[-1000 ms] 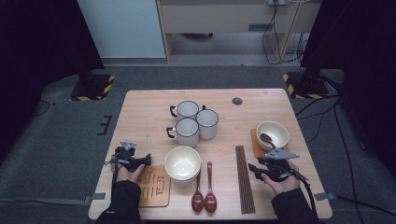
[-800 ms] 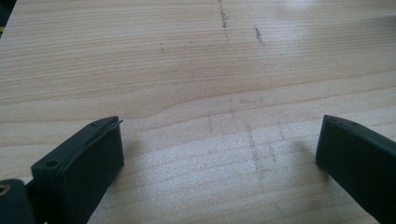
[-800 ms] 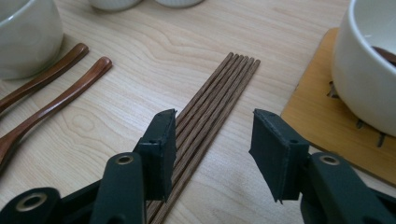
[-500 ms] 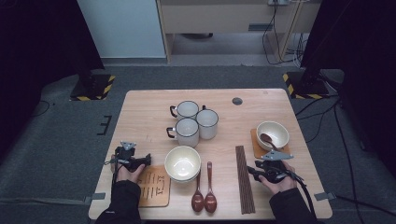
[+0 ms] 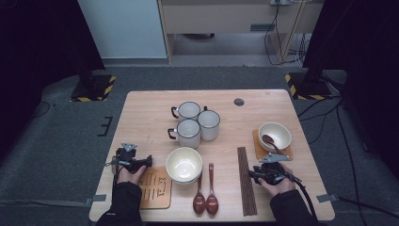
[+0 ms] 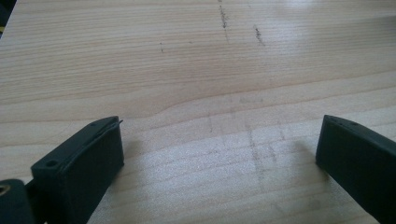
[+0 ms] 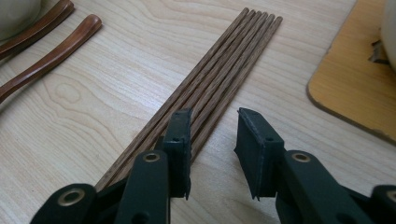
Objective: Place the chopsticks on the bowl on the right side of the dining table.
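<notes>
The right claw sits low over the desk, its jaws part open and just now narrowing; nothing is pinched between them. The row of dark brown wooden chopsticks lies flat on the desk directly under and ahead of this claw, running away from it. One jaw rests over the sticks on the near side of the row, and the other stands on bare wood just beside the row. In judgement, the pick-up is at its opening stage: the claw is lined up but no stick is lifted or gripped.

The left claw is spread wide and empty, with bare desk between its jaws.

Two reddish-brown wooden spoons lie beyond the chopsticks, well apart from the right claw. An orange square coaster lies on its other side, carrying a cream bowl cut off at the frame edge.

How many sticks lie in the row is hard to count (five or six), and whether the near jaw touches them cannot be told.
</notes>
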Tool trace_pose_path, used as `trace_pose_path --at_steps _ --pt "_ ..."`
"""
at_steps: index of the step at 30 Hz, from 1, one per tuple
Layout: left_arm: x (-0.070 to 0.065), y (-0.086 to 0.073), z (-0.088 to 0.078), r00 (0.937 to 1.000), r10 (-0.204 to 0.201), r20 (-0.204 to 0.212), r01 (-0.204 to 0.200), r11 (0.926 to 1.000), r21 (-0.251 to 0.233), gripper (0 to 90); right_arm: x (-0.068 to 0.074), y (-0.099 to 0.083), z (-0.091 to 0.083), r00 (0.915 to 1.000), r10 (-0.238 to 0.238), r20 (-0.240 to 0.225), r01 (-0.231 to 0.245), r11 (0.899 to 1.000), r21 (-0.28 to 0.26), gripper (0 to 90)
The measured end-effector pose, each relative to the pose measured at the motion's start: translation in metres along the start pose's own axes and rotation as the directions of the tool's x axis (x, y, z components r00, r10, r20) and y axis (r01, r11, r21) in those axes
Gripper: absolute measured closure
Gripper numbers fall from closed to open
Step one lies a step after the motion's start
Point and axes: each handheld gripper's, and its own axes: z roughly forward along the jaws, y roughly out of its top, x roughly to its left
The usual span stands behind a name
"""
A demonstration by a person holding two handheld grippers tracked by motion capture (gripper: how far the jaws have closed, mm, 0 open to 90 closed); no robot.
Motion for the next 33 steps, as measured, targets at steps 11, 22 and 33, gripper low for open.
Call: trace_pose_path --at_steps 11,22,33 --pt "0.0 0.0 0.0 1.0 0.0 0.0 0.0 1.0 0.0 0.0 0.0023 -0.0009 0.0051 1.0 -0.006 -0.001 0.006 1.0 0.025 70.9" --pt "-0.0001 0.0 0.0001 1.0 -0.002 0.0 0.002 1.0 -0.002 0.0 0.0028 -0.0013 0.0076 1.0 -0.005 0.0 0.005 0.999 0.041 77.3" --pt "0.0 0.0 0.0 1.0 -0.001 0.0 0.001 1.0 0.0 0.0 -0.0009 -0.0026 0.0049 0.9996 0.009 0.028 -0.011 0.999 0.046 80.4"
